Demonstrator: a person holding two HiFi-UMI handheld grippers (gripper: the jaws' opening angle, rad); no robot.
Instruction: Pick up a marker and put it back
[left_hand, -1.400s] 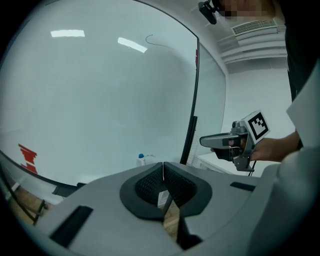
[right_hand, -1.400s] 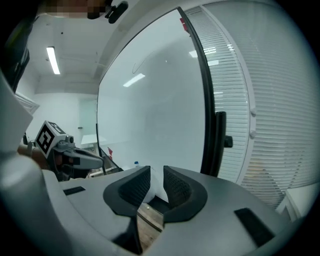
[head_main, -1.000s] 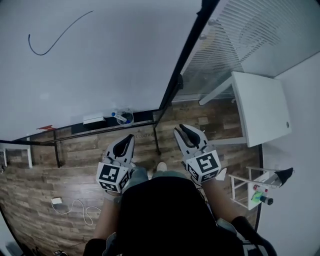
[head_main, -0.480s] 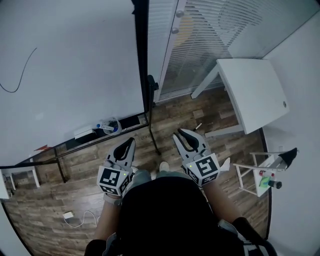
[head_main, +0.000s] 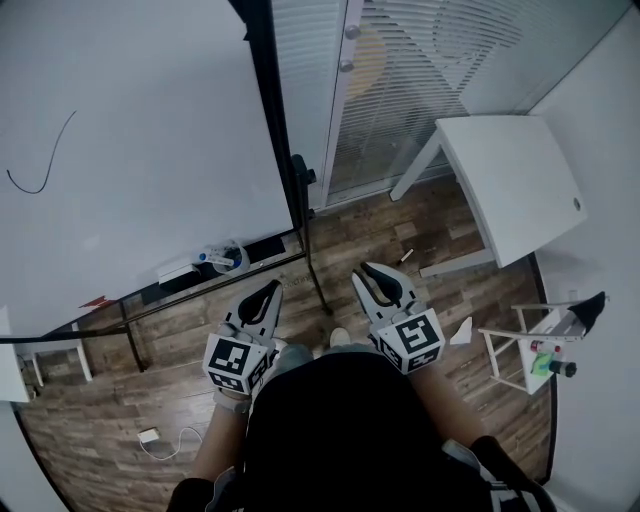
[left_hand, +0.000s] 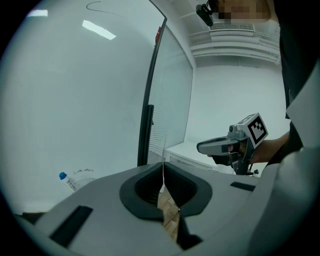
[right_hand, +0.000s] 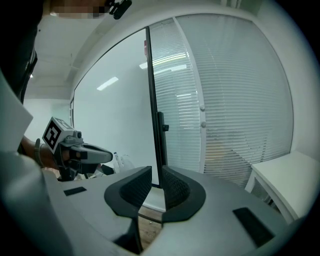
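Observation:
A blue-capped marker (head_main: 212, 257) stands in a clear cup (head_main: 228, 259) on the whiteboard's tray, and shows again at the lower left of the left gripper view (left_hand: 65, 180). My left gripper (head_main: 268, 292) is held over the wooden floor, well short of the tray, its jaws shut with nothing between them. My right gripper (head_main: 376, 276) is level with it on the right, its jaws a narrow gap apart and empty. From each gripper view I see the other gripper: the right one (left_hand: 202, 147) and the left one (right_hand: 111, 156).
The whiteboard (head_main: 130, 130) bears one curved pen line (head_main: 45, 165), and a white block (head_main: 180, 270) lies on its tray. A black stand post (head_main: 272, 150) rises beside slatted blinds (head_main: 400, 90). A white table (head_main: 510, 185) and a small rack (head_main: 528, 350) stand right. A charger with cable (head_main: 160, 440) lies on the floor.
The head view has swung right, so the whiteboard and its tray have slid left in the picture. Both grippers stay in front of the body with their jaws as before.

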